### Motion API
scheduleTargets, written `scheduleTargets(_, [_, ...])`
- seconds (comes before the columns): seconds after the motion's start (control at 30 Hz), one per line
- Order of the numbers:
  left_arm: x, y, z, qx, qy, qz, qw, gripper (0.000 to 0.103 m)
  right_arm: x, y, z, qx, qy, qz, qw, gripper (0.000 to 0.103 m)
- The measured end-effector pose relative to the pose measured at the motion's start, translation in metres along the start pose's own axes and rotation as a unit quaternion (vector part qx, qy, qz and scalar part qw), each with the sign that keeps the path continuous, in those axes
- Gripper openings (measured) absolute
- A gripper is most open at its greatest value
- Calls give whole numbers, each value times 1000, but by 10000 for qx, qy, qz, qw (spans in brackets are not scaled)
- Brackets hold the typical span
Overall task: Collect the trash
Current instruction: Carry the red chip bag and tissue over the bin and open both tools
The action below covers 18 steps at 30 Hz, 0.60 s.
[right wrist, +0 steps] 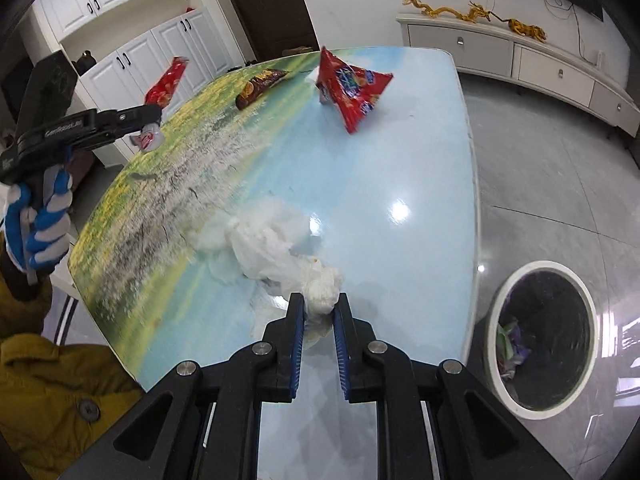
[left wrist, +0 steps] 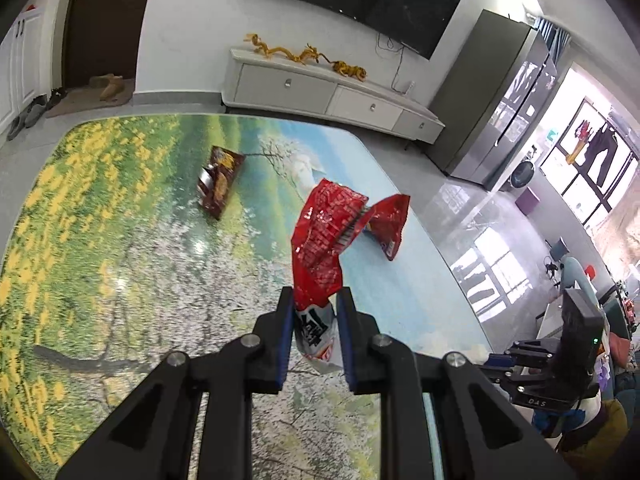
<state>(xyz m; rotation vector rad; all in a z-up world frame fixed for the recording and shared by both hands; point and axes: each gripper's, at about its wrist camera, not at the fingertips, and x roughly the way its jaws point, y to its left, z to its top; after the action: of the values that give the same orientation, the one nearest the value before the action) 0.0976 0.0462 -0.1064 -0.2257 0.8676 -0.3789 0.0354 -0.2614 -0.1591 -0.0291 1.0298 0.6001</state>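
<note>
My left gripper (left wrist: 316, 296) is shut on a crumpled red and white snack wrapper (left wrist: 324, 236) and holds it above the table (left wrist: 120, 240). The right wrist view shows that same gripper (right wrist: 154, 116) at the left with the wrapper (right wrist: 166, 84) sticking up from it. My right gripper (right wrist: 320, 300) is shut on a wad of white tissue (right wrist: 280, 248) that trails onto the table top. A red snack bag (right wrist: 352, 88) and a brown wrapper (right wrist: 260, 84) lie at the far end of the table. A round white bin (right wrist: 538, 266) stands on the floor to the right, with some trash inside.
The table has a glossy flower-and-sky print and a rounded edge (right wrist: 472, 184). A gloved hand (right wrist: 44, 220) and a mustard coat sleeve (right wrist: 48, 392) are at the left. A low white cabinet (left wrist: 328, 96) and a grey fridge (left wrist: 492, 100) stand beyond the table.
</note>
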Motion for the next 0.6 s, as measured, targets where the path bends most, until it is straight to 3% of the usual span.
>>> scheduleTargets(0.23, [25,-12,0,76,260,-61,9996,19,-9,-4,-5,-155,-67,-85,9998,15])
scheduleTargets(0.4, [35,-18,3,81,350,-56,9993,20,-23,-15,-1,71,-483,235,9985,16])
scheduleTargets(0.6, [44,-28,-7,124,502,-237,9984,20,-8,-20,-4,154,-294,330,9989,16])
